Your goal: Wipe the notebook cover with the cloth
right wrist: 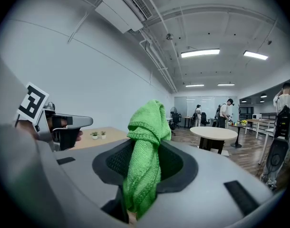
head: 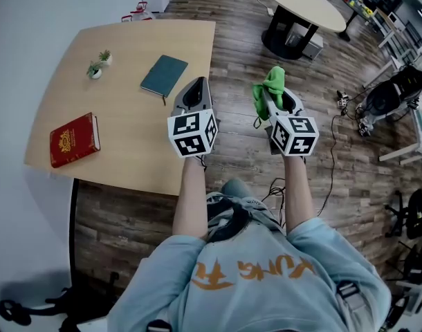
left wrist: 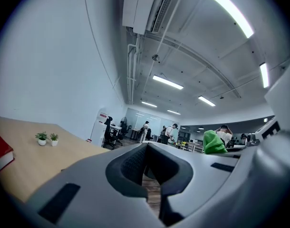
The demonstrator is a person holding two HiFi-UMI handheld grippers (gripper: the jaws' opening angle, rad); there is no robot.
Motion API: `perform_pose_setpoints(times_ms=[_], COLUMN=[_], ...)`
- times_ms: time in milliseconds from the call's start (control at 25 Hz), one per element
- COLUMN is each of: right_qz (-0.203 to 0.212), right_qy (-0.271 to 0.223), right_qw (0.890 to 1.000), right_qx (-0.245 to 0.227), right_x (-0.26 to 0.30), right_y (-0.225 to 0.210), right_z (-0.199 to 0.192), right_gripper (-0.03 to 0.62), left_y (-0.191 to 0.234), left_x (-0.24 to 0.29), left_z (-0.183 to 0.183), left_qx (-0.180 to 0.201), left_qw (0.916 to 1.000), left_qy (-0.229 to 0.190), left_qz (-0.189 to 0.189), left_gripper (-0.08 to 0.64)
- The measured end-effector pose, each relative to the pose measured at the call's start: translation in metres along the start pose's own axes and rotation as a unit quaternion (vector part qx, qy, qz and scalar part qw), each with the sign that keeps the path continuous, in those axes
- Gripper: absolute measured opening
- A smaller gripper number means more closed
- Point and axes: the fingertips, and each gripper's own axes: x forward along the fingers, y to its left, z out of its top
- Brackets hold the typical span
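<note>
A dark teal notebook (head: 164, 75) lies on the wooden table (head: 128, 144) near its right edge. My left gripper (head: 194, 97) hangs over that edge just right of the notebook, shut with nothing between its jaws (left wrist: 147, 167). My right gripper (head: 274, 99) is over the floor, off the table, shut on a bright green cloth (head: 269, 88) that bunches up out of its jaws. In the right gripper view the cloth (right wrist: 145, 160) fills the middle, with the left gripper (right wrist: 64, 127) to its left.
A red book (head: 74, 139) lies at the table's left front. Two small potted plants (head: 99, 63) stand at the back, plants (left wrist: 47, 138) also in the left gripper view. A round table (head: 301, 5), cables (head: 332, 151) and office chairs stand on the wood floor.
</note>
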Motion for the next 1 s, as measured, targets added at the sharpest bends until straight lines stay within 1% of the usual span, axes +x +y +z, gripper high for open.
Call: perform_pose_setpoints(times_ms=[200, 320, 400, 520, 720, 840, 1000], right_qz=[-0.008, -0.015, -0.014, -0.009, -0.010, -0.006, 0.010], right_qy=[0.005, 0.007, 0.010, 0.017, 0.028, 0.044, 0.079], right_qw=[1.000, 1.000, 0.999, 0.999, 0.998, 0.997, 0.994], right_qx=[0.013, 0.025, 0.030, 0.034, 0.051, 0.061, 0.078], right_x=[0.002, 0.011, 0.021, 0.038, 0.073, 0.103, 0.150], right_y=[-0.015, -0.027, -0.035, -0.049, -0.087, -0.108, -0.136], right_z=[-0.011, -0.019, -0.023, -0.027, -0.039, -0.054, -0.080], right_gripper=[0.127, 0.127, 0.127, 0.127, 0.127, 0.127, 0.127], left_y=[-0.003, -0.008, -0.009, -0.007, -0.014, -0.008, 0.001], left_x=[0.012, 0.024, 0.037, 0.060, 0.105, 0.138, 0.182], left_z=[-0.010, -0.017, -0.021, -0.027, -0.041, -0.060, -0.098], left_qx=[-0.005, -0.009, -0.007, -0.011, -0.021, -0.027, -0.036], left_qw=[1.0000, 0.9997, 0.9996, 0.9997, 0.9992, 0.9988, 0.9962], left_qy=[0.006, 0.004, 0.007, 0.016, 0.024, 0.040, 0.078], left_qz=[-0.004, -0.022, -0.025, -0.017, -0.023, -0.012, 0.019], left_gripper=[0.017, 0.016, 0.017, 0.017, 0.017, 0.017, 0.017])
